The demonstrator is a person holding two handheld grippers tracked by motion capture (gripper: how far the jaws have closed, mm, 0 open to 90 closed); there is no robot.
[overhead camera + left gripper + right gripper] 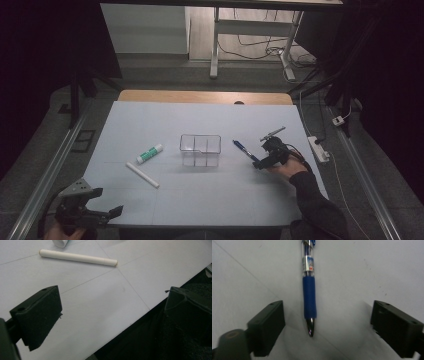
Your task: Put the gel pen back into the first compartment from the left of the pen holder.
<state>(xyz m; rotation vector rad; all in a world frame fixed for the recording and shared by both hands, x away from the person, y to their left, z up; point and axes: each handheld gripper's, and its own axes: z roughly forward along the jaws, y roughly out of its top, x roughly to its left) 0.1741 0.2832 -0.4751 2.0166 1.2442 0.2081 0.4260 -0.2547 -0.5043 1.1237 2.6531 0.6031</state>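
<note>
Two black jaws stand wide apart in the right gripper view, and between them, dead centre of the frame, lies the blue pen (309, 291) on the white table sheet (367, 270). Nothing is clamped yet: the pads sit clear of the barrel on both sides, bare sheet showing in each gap.

Now the relation that matters. The pen's long axis runs straight up the frame, in line with the jaws, its metal tip pointing down toward the camera and its clear barrel running off the top edge. So the pads face the pen's flanks across the blue rubber grip, which looks to me like the right line-up for a squeeze; a little more reach forward would put the pads beside the grip and not the tip.

From the high view, the right gripper (264, 156) is right of centre, its nose touching or just short of the pen's near end, with the pen slanting up and left toward the clear box (200, 149) at mid-frame. That hand is plainly the nearer one.

Over at the lower left corner the left gripper (102, 201) hangs at the table's near edge, jaws open and empty, the white stick (78, 257) well ahead of it.
</note>
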